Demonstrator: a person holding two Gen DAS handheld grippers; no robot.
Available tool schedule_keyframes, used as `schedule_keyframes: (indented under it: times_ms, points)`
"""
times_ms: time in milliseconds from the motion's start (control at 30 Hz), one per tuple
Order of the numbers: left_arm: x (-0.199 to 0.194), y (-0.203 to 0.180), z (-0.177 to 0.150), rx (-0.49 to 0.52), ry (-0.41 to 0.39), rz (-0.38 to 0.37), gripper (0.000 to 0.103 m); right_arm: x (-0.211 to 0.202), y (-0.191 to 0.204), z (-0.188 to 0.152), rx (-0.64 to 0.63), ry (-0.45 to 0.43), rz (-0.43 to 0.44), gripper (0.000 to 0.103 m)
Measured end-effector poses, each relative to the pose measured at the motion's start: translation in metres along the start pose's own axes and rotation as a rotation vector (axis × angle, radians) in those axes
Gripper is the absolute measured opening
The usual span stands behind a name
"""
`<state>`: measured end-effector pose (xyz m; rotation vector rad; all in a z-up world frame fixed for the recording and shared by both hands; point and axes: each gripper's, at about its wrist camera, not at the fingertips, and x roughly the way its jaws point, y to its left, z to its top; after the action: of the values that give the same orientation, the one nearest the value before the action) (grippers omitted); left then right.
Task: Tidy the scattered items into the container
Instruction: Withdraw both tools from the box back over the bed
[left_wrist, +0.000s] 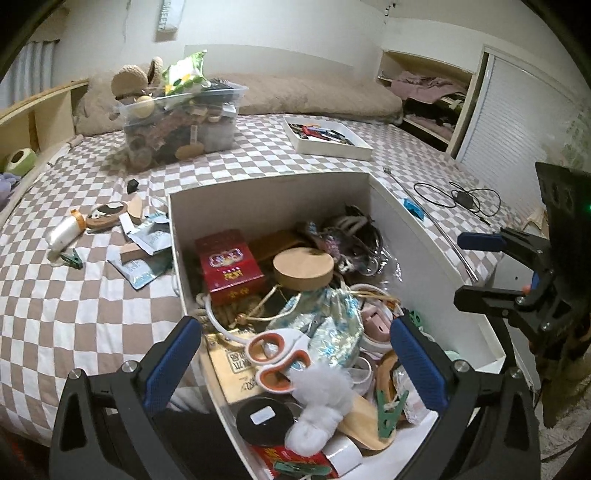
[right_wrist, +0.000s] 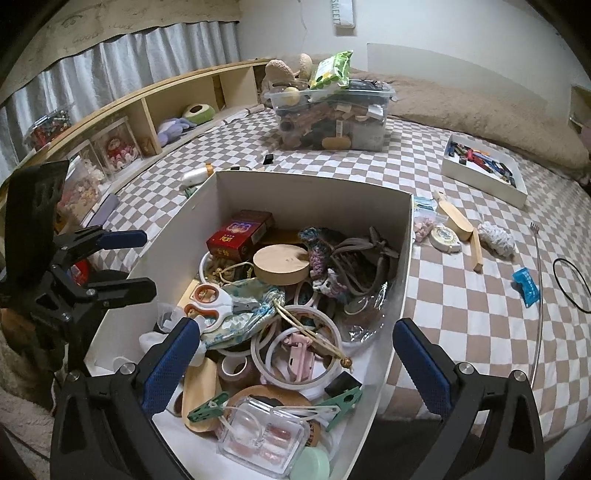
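A white cardboard box (left_wrist: 269, 206) (right_wrist: 314, 199) sits on the checkered bed, filled with scissors (left_wrist: 275, 356), a red carton (left_wrist: 229, 266), a round wooden lid (right_wrist: 282, 267), tape rings and clips. My left gripper (left_wrist: 295, 332) hangs open over the box's near end with nothing between its blue pads. My right gripper (right_wrist: 295, 325) is open and empty too, above the other near corner. Each gripper shows in the other's view: right gripper (left_wrist: 472, 267), left gripper (right_wrist: 146, 262). Left of the box lie a white bottle (left_wrist: 66, 230), packets (left_wrist: 144, 254) and a green clip (left_wrist: 72, 258). To its right lie a wooden brush (right_wrist: 456, 218), a round tin (right_wrist: 447, 238), white yarn (right_wrist: 496, 238) and a blue packet (right_wrist: 526, 286).
A clear plastic bin (left_wrist: 181, 122) heaped with things stands at the back of the bed, beside a white tray (left_wrist: 325, 138) of small items. A metal rod (right_wrist: 537, 295) and a black cable (left_wrist: 458, 199) lie on the right. Wooden shelves (right_wrist: 147, 107) run along the left side.
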<state>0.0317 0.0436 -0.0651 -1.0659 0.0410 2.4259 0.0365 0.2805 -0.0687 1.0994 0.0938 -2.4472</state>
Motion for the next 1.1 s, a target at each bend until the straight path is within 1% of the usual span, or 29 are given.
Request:
schedule_keyframes:
  times_ms: [367, 800, 1000, 1100]
  points:
    - [-0.002, 0.011, 0.005, -0.030, -0.026, 0.023, 0.103, 0.004, -0.005, 0.005, 0.032, -0.022, -0.004, 0.103]
    - [0.000, 0.025, 0.013, -0.055, -0.052, 0.044, 0.103, 0.004, -0.027, 0.013, 0.092, -0.049, -0.030, 0.103]
    - [-0.001, 0.041, 0.021, -0.084, -0.076, 0.073, 0.103, -0.001, -0.043, 0.019, 0.126, -0.080, -0.054, 0.103]
    - [-0.001, 0.051, 0.026, -0.098, -0.088, 0.102, 0.103, -0.005, -0.054, 0.025, 0.153, -0.102, -0.065, 0.103]
